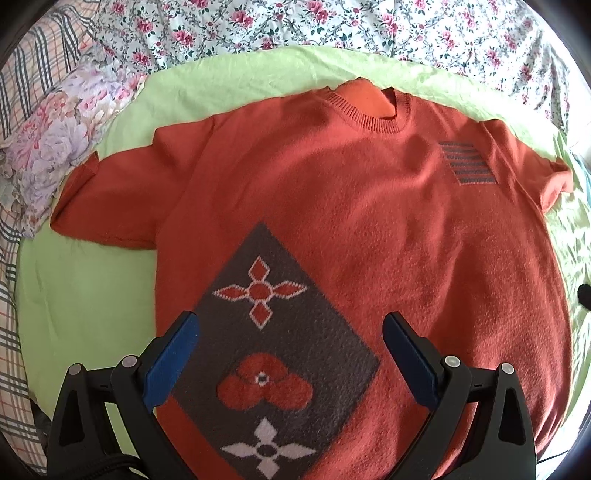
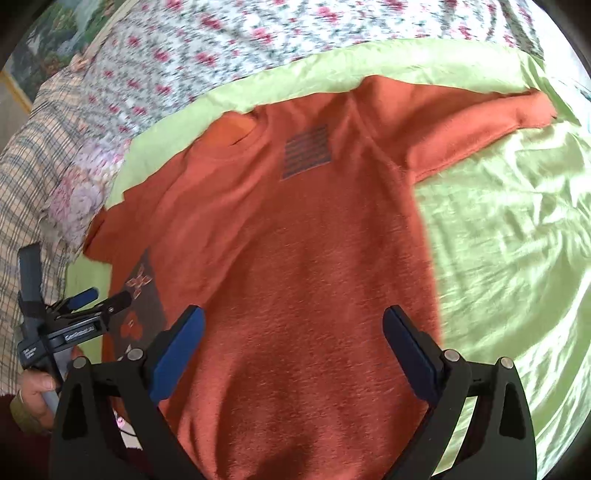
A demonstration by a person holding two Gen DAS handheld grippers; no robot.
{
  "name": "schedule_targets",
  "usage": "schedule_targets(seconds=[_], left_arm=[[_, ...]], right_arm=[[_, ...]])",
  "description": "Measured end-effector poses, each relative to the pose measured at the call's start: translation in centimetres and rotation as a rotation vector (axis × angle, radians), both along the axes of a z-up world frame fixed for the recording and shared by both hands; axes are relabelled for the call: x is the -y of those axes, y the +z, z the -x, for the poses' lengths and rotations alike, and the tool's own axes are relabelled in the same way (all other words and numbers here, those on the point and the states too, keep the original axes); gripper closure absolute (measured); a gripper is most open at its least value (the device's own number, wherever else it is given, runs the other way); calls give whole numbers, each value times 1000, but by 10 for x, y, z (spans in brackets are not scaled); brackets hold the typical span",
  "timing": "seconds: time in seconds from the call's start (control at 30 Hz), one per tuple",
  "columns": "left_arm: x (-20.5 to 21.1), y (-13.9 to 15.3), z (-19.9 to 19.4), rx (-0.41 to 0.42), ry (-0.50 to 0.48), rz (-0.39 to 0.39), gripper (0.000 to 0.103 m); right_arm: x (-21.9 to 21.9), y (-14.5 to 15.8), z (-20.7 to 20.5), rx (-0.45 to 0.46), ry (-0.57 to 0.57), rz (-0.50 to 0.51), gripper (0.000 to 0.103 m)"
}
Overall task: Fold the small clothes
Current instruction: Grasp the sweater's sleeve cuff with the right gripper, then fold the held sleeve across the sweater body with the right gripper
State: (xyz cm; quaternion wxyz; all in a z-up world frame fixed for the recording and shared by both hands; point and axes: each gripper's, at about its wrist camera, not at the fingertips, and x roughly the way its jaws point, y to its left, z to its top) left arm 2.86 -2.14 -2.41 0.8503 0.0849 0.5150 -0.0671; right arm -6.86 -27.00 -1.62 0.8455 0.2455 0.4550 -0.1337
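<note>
Both grippers are wide open and holding nothing. Left gripper [image 1: 290,326] hangs over the lower left part of an orange knit sweater [image 1: 351,221], right above the grey diamond panel [image 1: 280,354] with its flower motifs, blue pads [image 1: 171,363] spread to either side of it. Right gripper [image 2: 293,323] is over the plain orange middle of the same sweater [image 2: 314,277], jaws just as far apart. From the right wrist view you can also spot the left gripper [image 2: 99,299] at the far left edge, with a hand [image 2: 35,387] on its grip.

Sweater's lying face up and flat on a light green sheet [image 1: 85,302], neck pointing away, both short sleeves spread out. Small grey striped patch [image 1: 467,162] sits on the chest. Beyond the green sheet there's a floral bedsheet [image 1: 332,22], plus a flowered pillow [image 1: 62,147] off to the left.
</note>
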Motion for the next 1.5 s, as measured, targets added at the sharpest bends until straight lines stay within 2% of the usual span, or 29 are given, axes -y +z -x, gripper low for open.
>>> schedule_targets(seconds=[0.2, 0.3, 0.37, 0.47, 0.67, 0.87, 0.97, 1.07, 1.1, 1.13, 1.2, 1.3, 1.4, 1.5], left_arm=[[7, -2, -22, -15, 28, 11, 3], [12, -4, -34, -23, 41, -9, 3], [15, -5, -43, -28, 48, -8, 3], [24, -8, -55, -37, 58, -14, 3], [49, -20, -70, -63, 53, -56, 3], [71, -31, -75, -105, 66, -120, 4], [79, -31, -77, -115, 84, -133, 4], [86, -31, -80, -113, 91, -104, 4], [90, -31, -78, -115, 87, -99, 4], [92, -32, -79, -117, 79, -91, 4], [97, -35, -80, -122, 50, -85, 5], [95, -34, -80, -112, 16, -60, 5], [81, -27, -81, -94, 7, -38, 5], [61, -17, -79, -75, 16, -10, 5]], right_arm=[[76, 1, 18, 15, -170, -57, 19], [126, 4, 31, 42, -285, -94, 30], [171, 6, 45, 80, -398, -131, 44], [226, 8, 59, 122, -522, -154, 55], [351, 17, 71, 217, -730, -125, 59], [437, -8, 37, 204, -770, -166, 59], [465, -22, 32, 202, -784, -200, 59], [479, -33, 21, 194, -761, -223, 60], [479, -33, 18, 197, -746, -217, 66], [477, -32, 18, 207, -729, -212, 94], [470, -27, 18, 215, -707, -215, 96], [446, -4, 18, 246, -655, -159, 96], [410, 20, 10, 281, -581, -161, 96], [355, 41, -11, 300, -469, -181, 96]])
